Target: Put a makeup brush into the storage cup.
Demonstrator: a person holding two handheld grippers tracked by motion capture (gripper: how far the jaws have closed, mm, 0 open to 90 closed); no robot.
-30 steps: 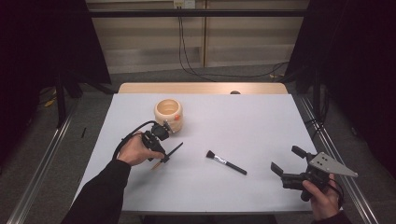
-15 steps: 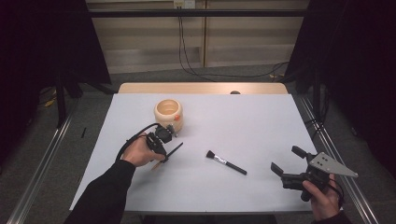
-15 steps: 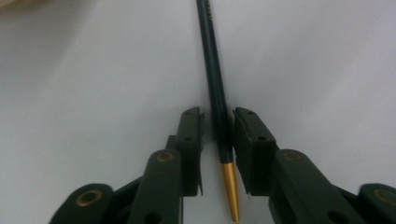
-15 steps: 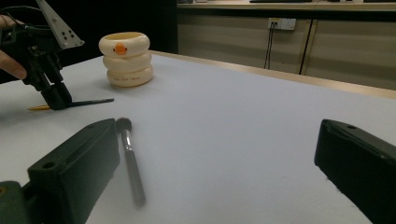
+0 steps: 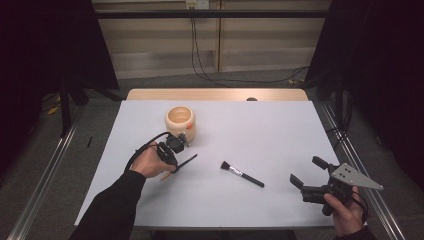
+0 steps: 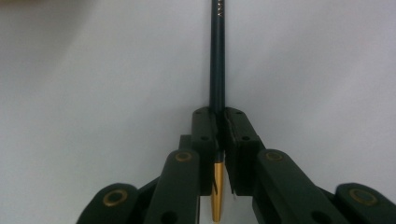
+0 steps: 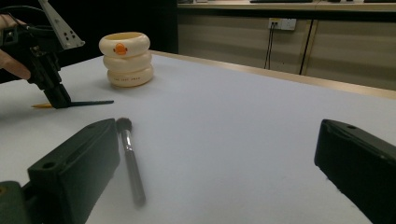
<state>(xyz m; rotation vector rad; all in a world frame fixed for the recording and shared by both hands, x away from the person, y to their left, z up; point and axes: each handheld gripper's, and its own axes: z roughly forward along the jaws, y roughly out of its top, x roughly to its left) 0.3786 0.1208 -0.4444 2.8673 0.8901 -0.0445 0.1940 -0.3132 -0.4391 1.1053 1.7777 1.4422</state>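
— Near the table's left half, what has the left gripper (image 5: 176, 161) got?

— Its jaws are clenched on a slim dark pencil-like stick with a gold end (image 6: 217, 74), gripped close to that gold end. The long dark shaft juts out past the jaws, low over the white table (image 5: 260, 130), just in front of the cream ringed pot with an orange duck mark (image 5: 180, 123).

— And the right gripper (image 5: 306, 173)?

— Released, jaws wide apart, held near the table's right edge, well apart from the black make-up brush with a dark bristle head (image 5: 242, 174) lying between the two hands.

— What could go wrong?

— I'd judge the grip the weak point. The stick is pinched near one end, so the long free part could swing or slide if the hand tilts fast. If it's meant for the pot, the tip could catch the rim and nudge the pot, or slip out and roll.

— Any writing?

— Faint pale lettering at the shaft's far end in the left gripper view, and a small line on the pot's lowest ring in the right gripper view; both are too small to read.
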